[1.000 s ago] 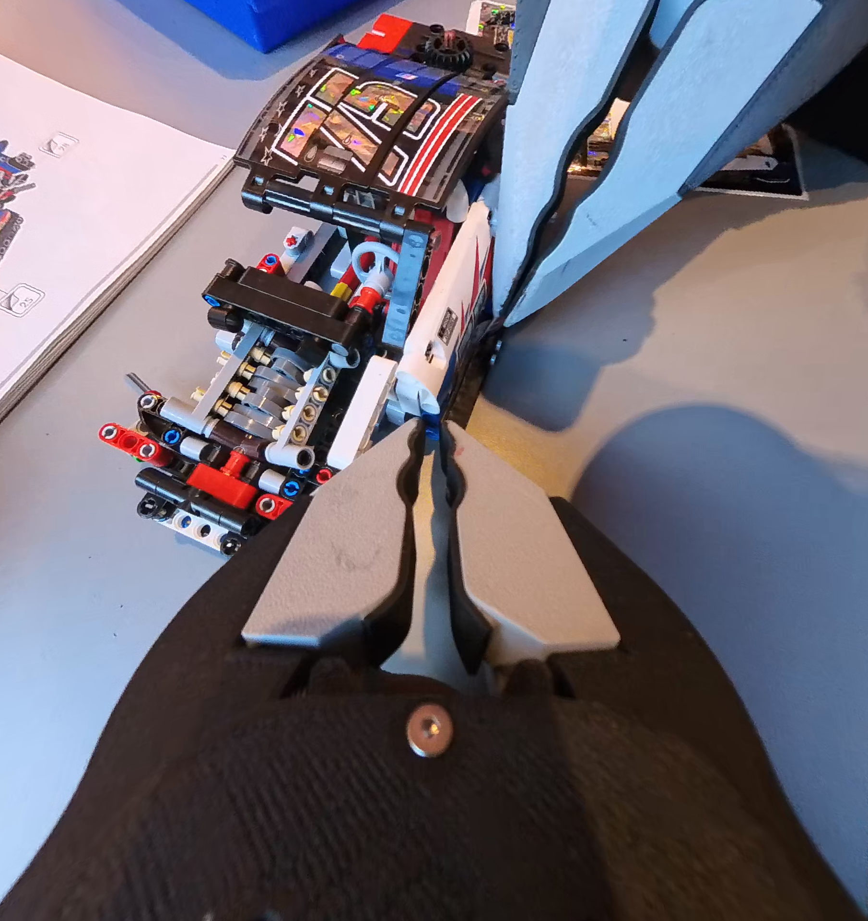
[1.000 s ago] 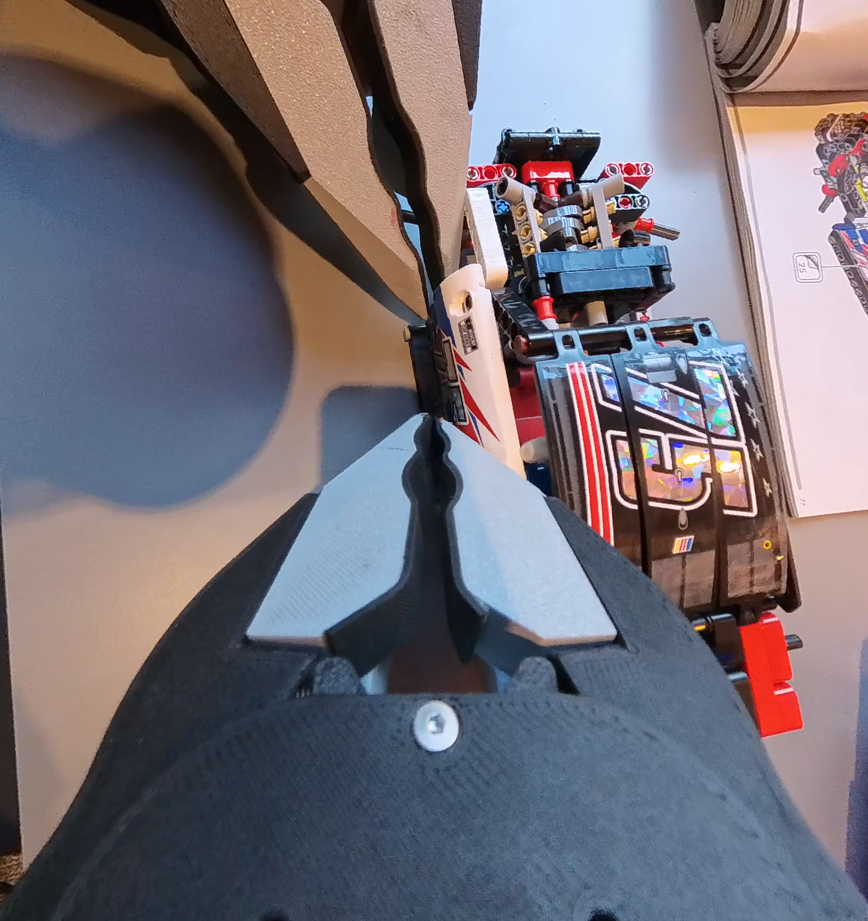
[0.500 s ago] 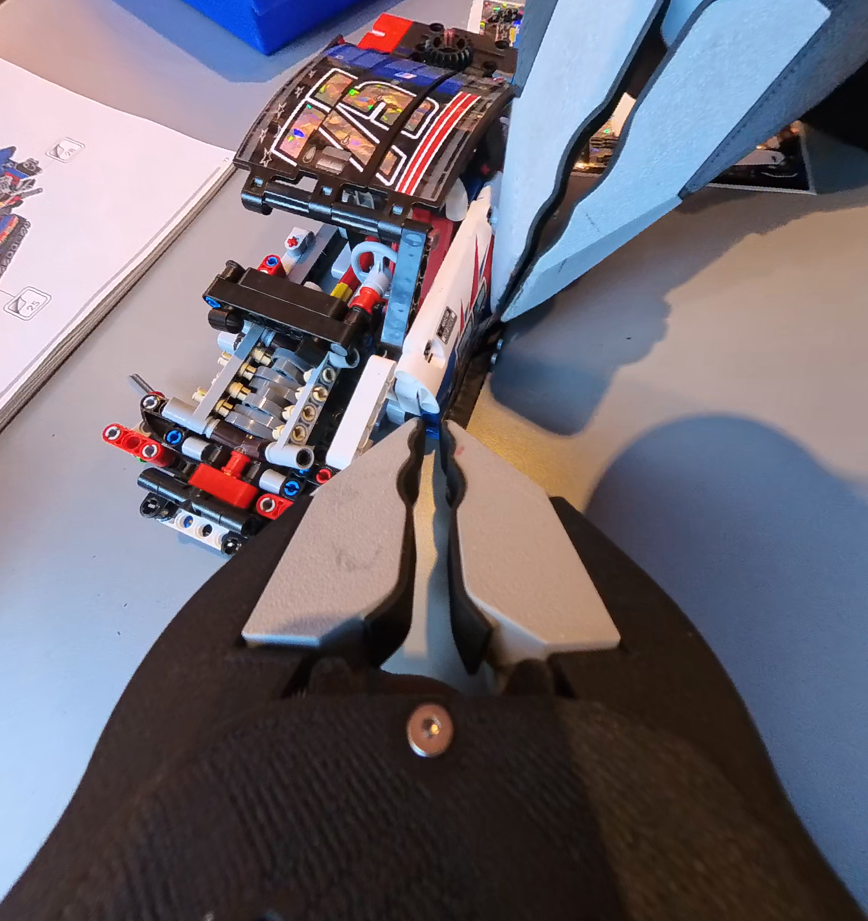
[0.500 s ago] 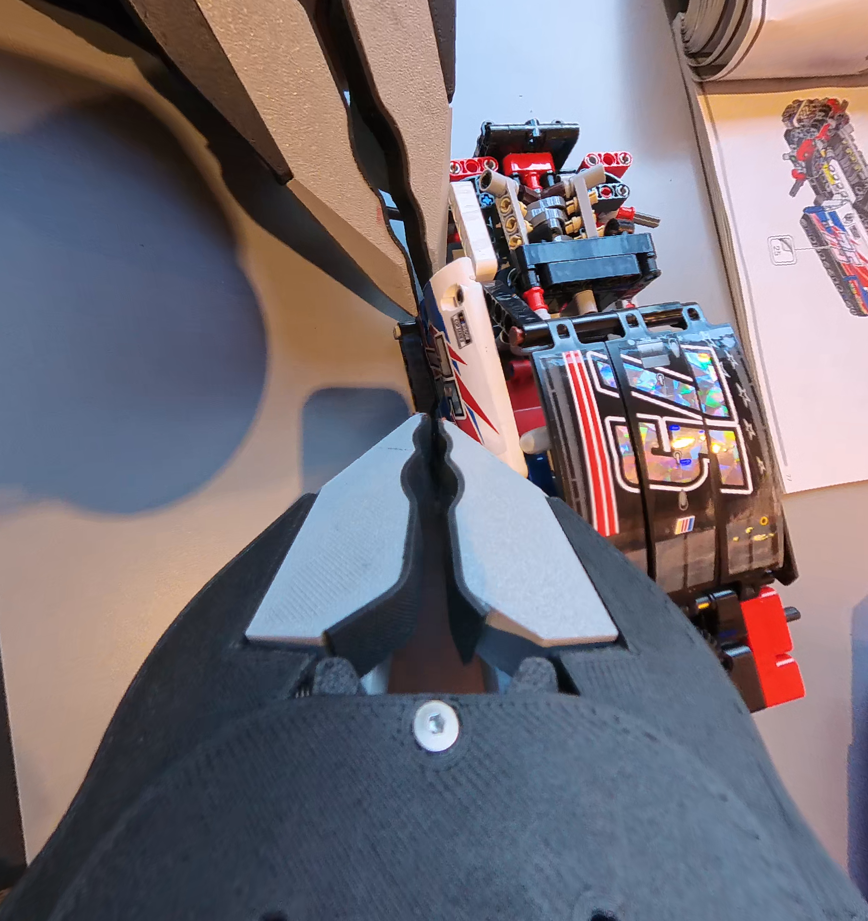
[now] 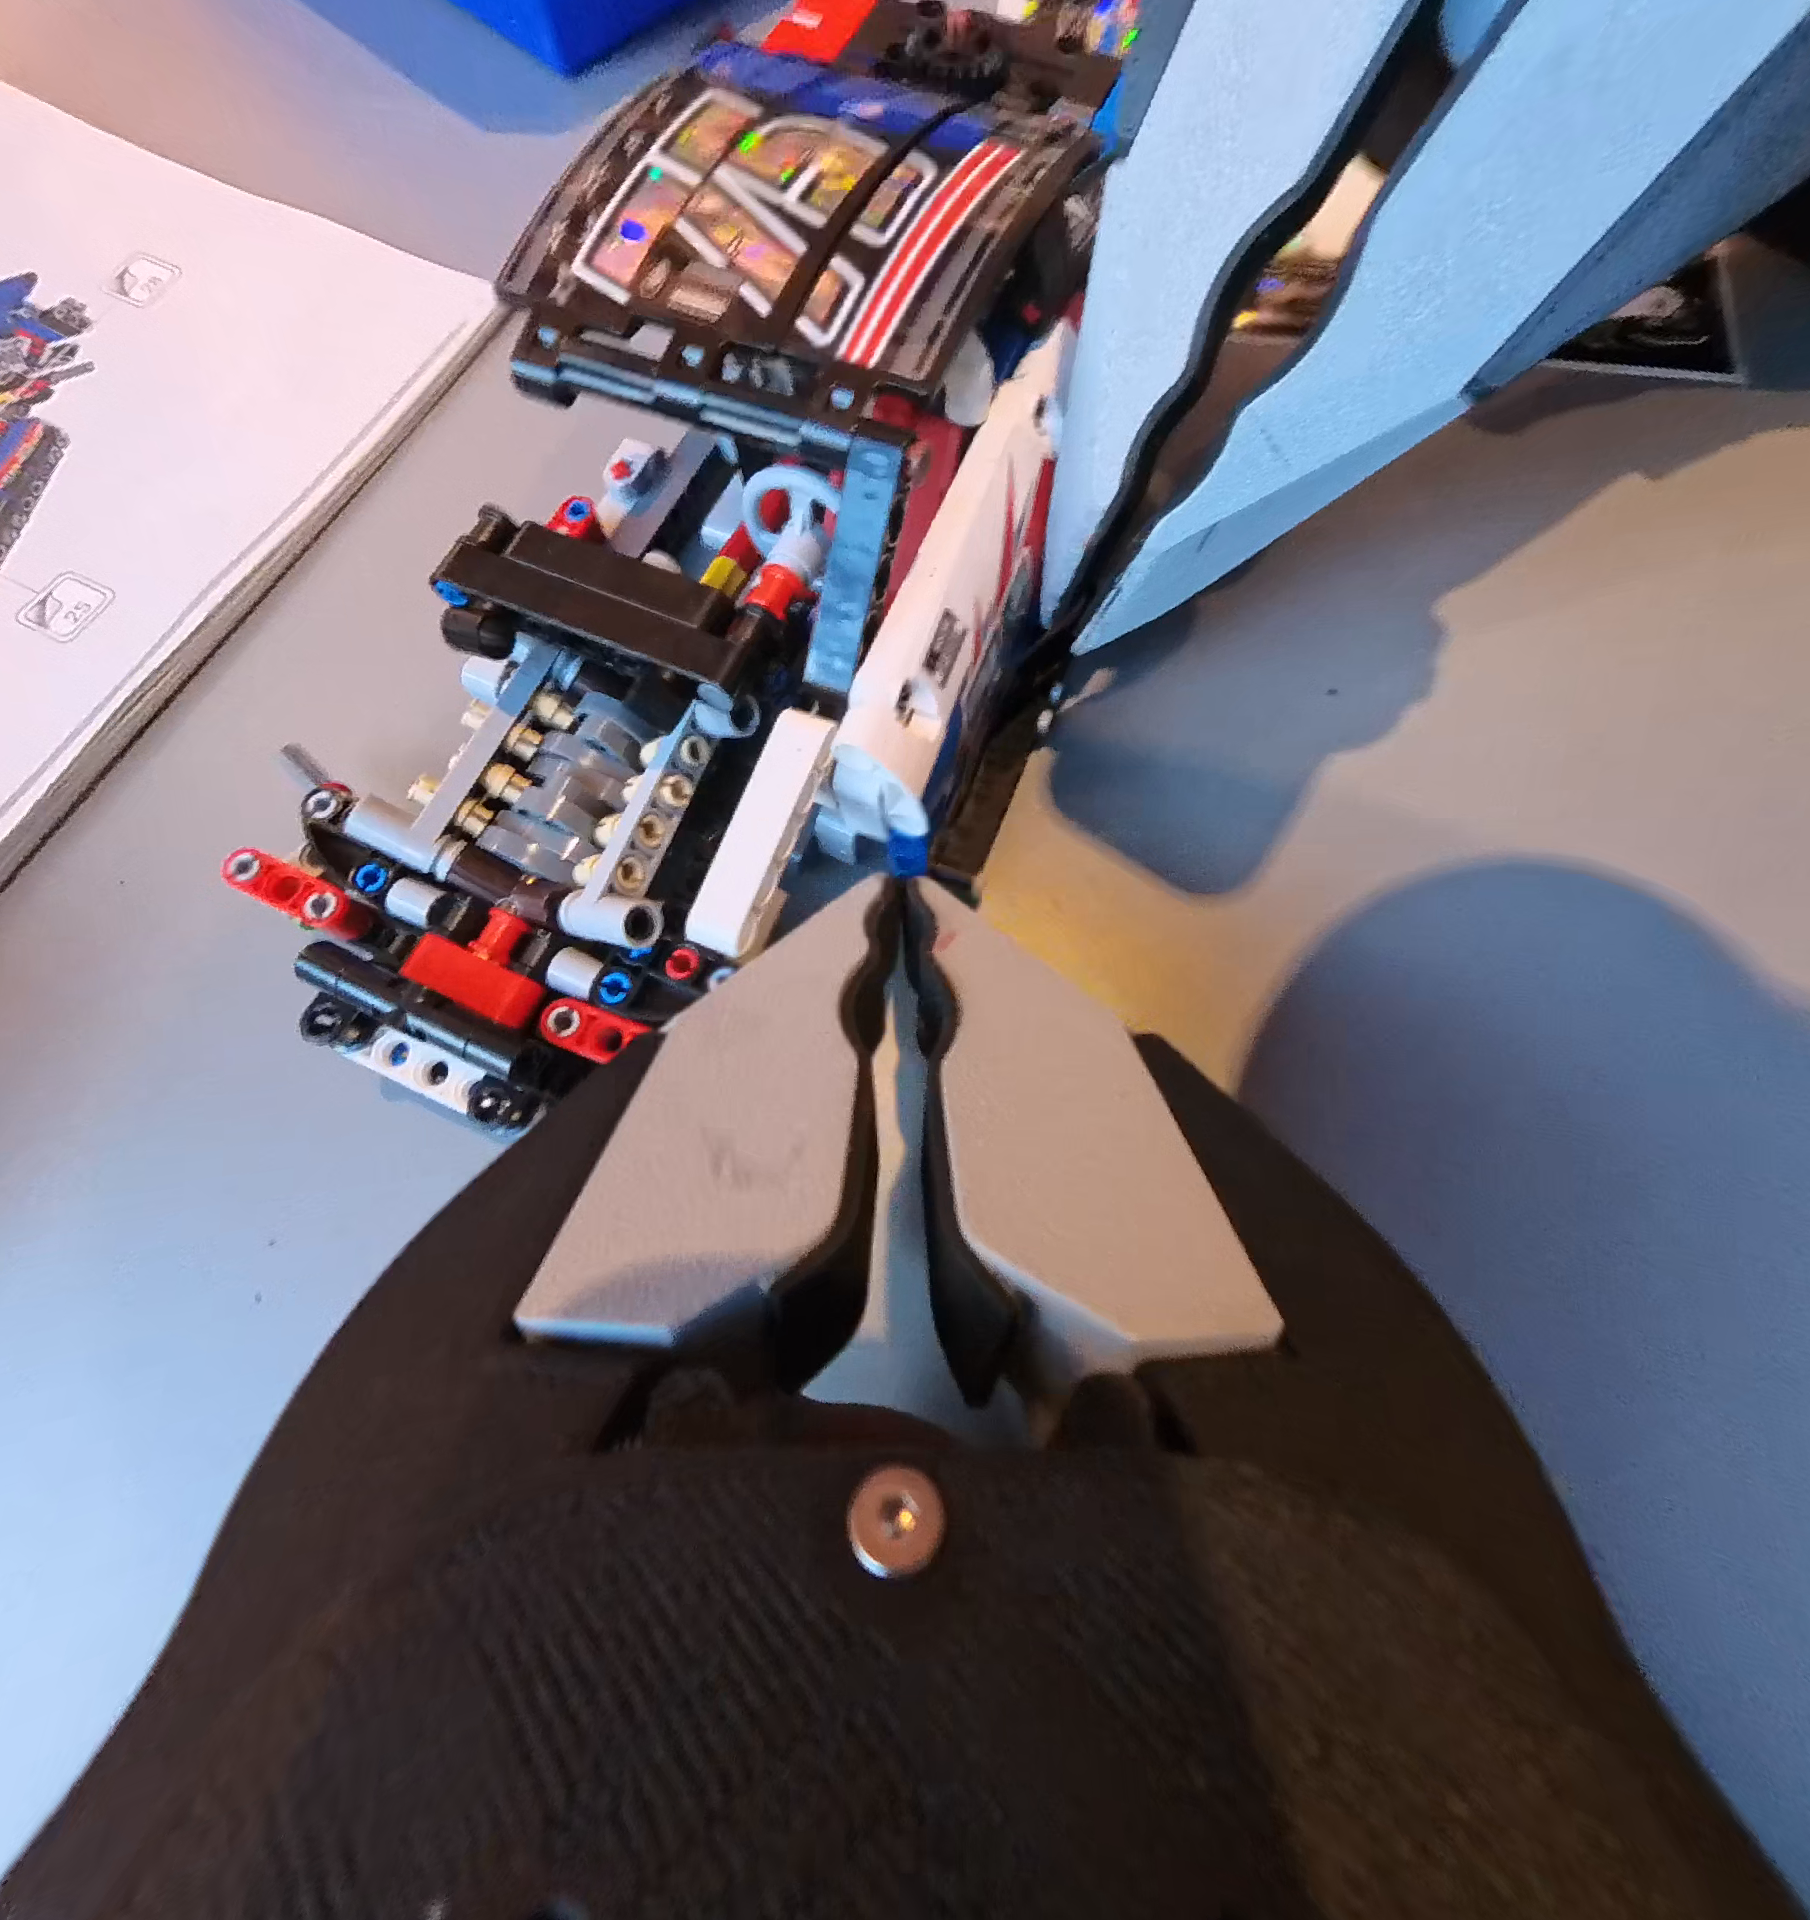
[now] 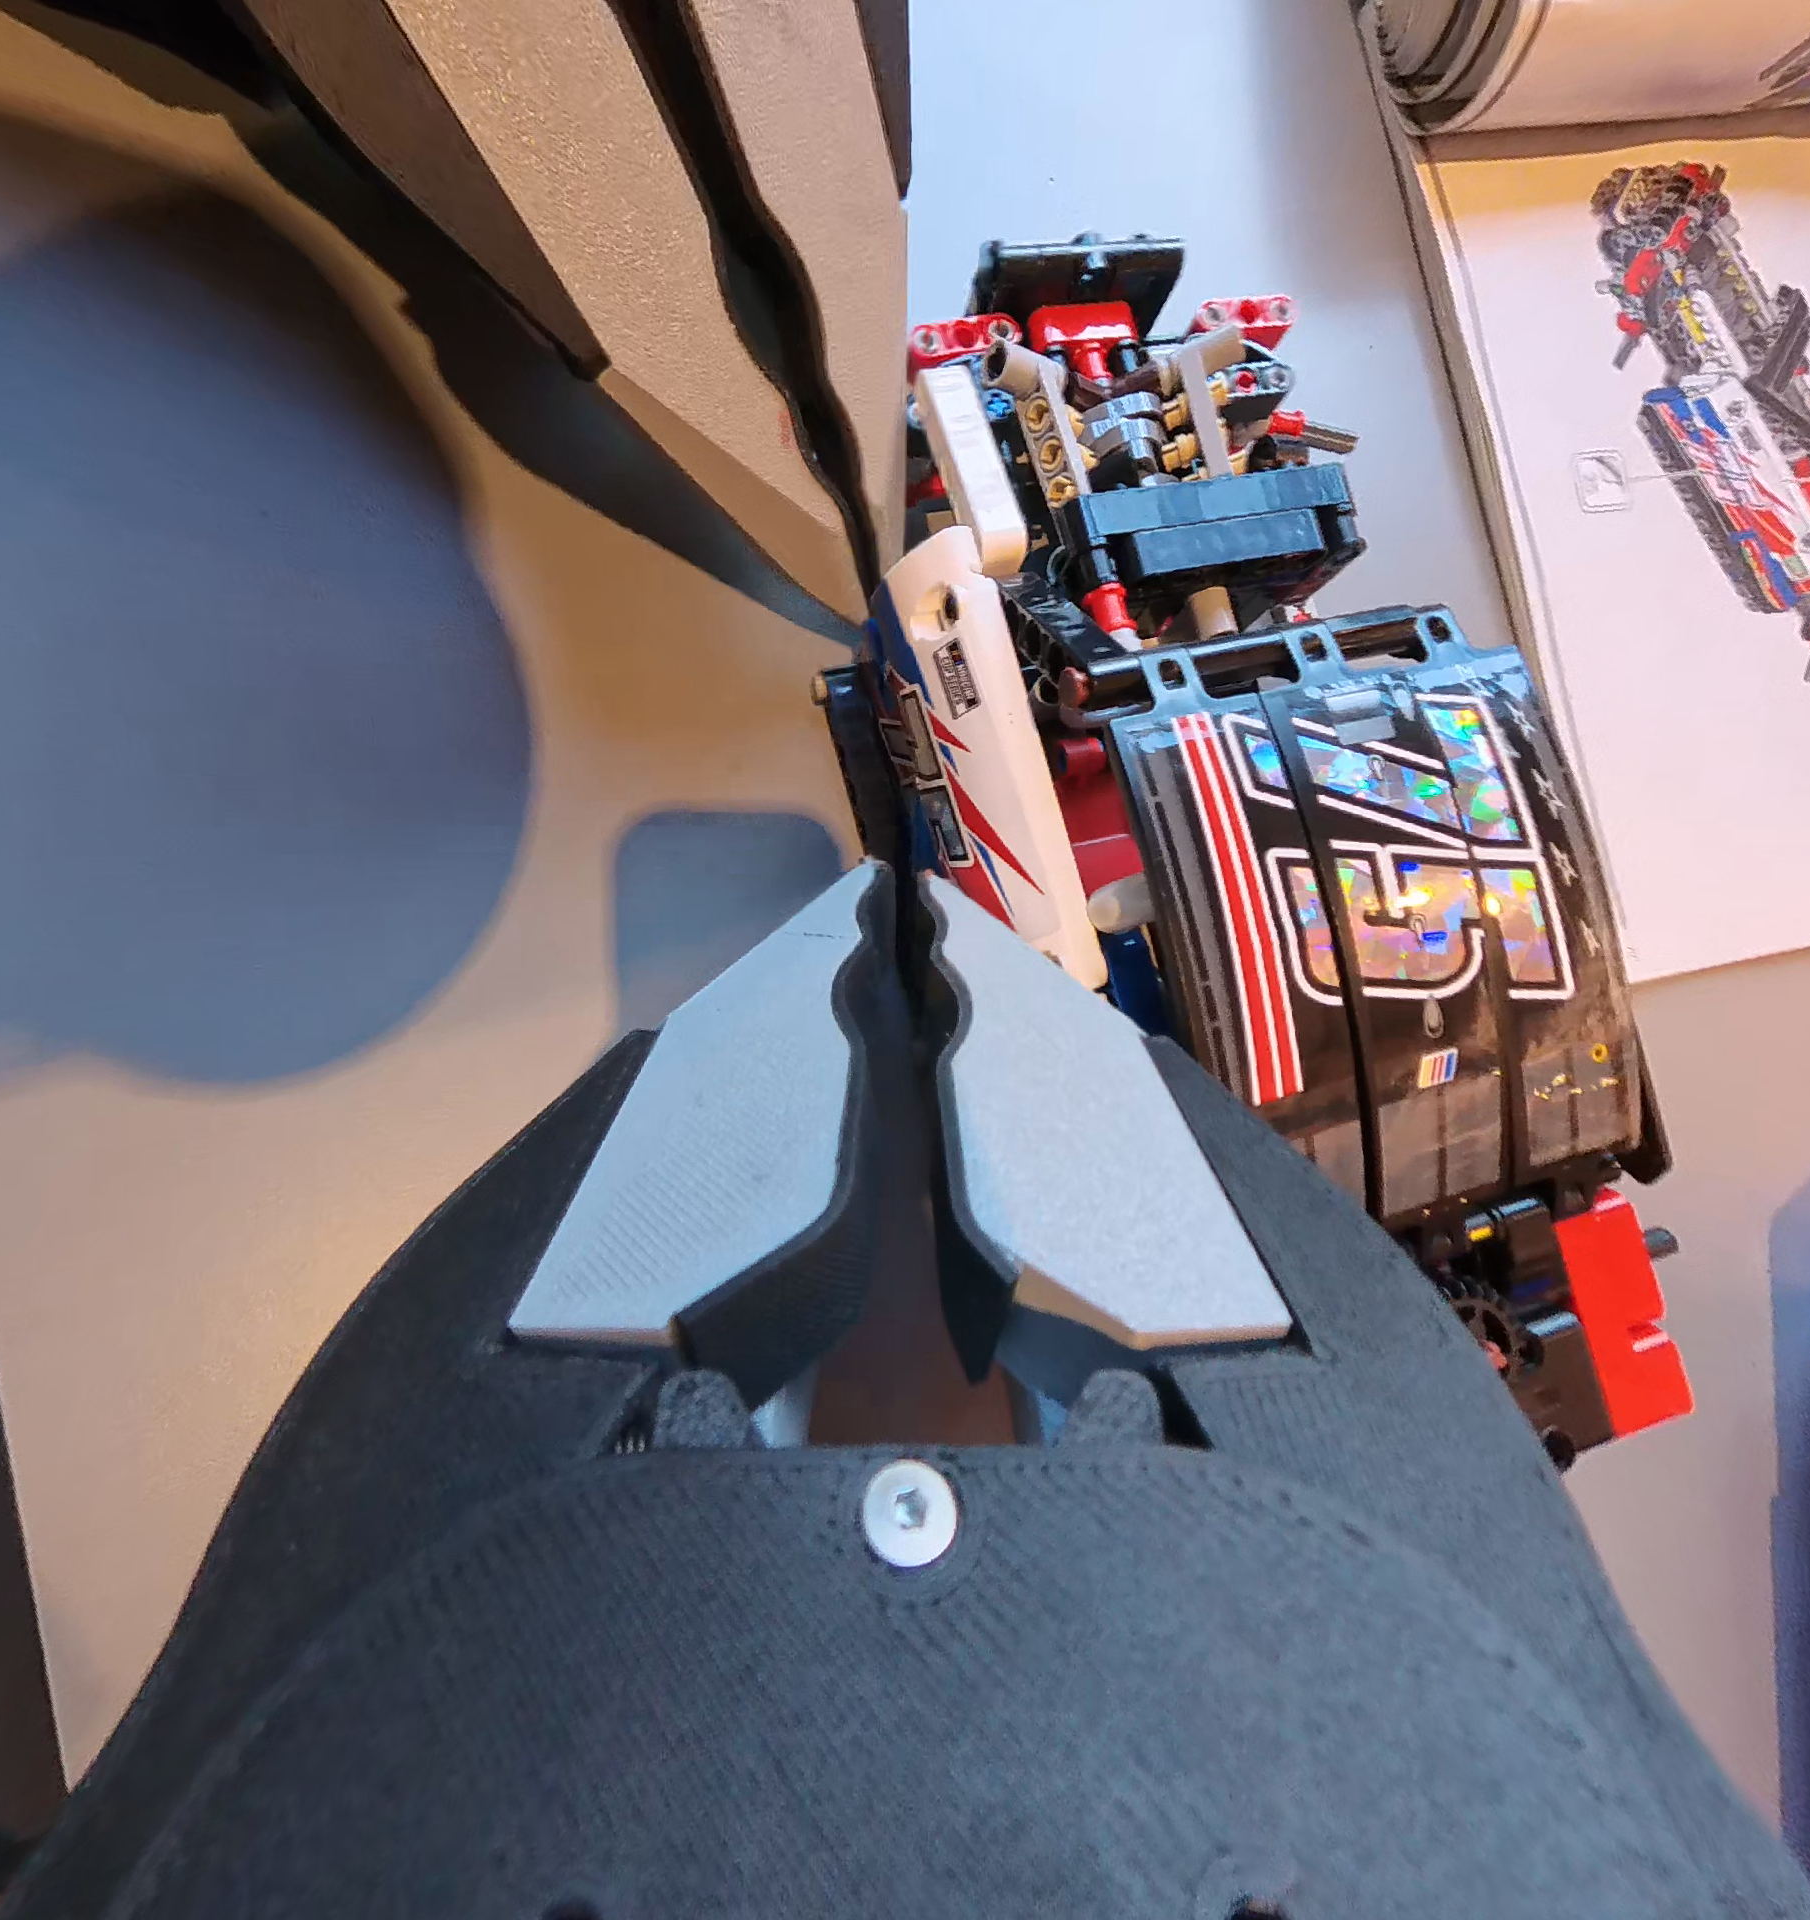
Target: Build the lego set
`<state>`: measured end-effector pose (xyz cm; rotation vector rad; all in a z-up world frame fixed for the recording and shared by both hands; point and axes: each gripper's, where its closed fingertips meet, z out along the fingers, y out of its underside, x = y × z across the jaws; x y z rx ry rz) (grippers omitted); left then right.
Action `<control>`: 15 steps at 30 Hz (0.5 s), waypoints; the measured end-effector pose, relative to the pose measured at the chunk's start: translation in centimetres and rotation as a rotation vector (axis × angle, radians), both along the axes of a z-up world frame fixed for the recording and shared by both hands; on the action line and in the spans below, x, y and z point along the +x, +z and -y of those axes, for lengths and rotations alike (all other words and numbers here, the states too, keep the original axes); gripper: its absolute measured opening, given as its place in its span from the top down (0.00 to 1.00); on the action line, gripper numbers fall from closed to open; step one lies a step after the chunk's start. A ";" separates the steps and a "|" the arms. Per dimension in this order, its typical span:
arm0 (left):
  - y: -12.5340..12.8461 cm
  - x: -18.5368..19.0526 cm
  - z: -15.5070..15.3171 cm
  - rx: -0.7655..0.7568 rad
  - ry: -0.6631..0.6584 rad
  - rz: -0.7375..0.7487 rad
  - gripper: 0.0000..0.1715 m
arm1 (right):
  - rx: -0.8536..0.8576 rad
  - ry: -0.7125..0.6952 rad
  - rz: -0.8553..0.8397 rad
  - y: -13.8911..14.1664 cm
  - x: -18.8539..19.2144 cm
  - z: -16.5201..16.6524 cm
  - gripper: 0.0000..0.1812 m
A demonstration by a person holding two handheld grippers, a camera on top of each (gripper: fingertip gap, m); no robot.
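The partly built lego car (image 5: 610, 748) lies on the grey table, with a black roof bearing shiny stickers, an open engine block and a white side panel (image 5: 942, 644). My left gripper (image 5: 899, 896) is shut, its tips touching the blue front end of that panel by the black beam (image 5: 994, 769) under it. My right gripper (image 5: 1072, 634) comes in from above, shut, tips against the same side farther back. In the right wrist view the car (image 6: 1348, 883) lies right of my right gripper (image 6: 901, 883), which touches the panel (image 6: 994, 748). I cannot tell if either pinches a piece.
The open instruction booklet (image 5: 153, 416) lies left of the car; it also shows in the right wrist view (image 6: 1659, 520). A blue box (image 5: 610, 31) stands behind the car. A dark sheet (image 5: 1659, 322) lies at the back right. Bare table (image 5: 1503, 727) spreads to the right.
Both grippers stay shut at the car's side. The car and both views have shifted slightly, and the left wrist view is now a little blurred from motion.
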<state>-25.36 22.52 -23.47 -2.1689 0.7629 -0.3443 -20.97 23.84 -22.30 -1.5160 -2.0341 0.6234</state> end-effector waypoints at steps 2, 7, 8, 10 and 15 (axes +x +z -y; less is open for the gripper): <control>-0.2 -0.2 -0.1 0.001 0.005 -0.020 1.00 | 0.003 -0.005 0.000 0.1 0.2 -0.1 1.00; 0.1 0.3 0.2 -0.012 -0.022 0.024 1.00 | 0.002 -0.007 -0.001 -0.1 0.2 -0.1 1.00; 0.2 0.4 0.3 -0.018 -0.023 0.047 1.00 | 0.011 -0.009 -0.002 0.0 0.2 -0.1 1.00; 0.5 0.7 0.2 -0.029 -0.023 0.090 0.95 | 0.030 -0.019 0.003 0.0 0.3 -0.2 0.99; 0.3 1.2 0.1 -0.025 -0.031 0.064 0.94 | 0.064 -0.082 -0.001 0.0 0.6 -0.4 0.97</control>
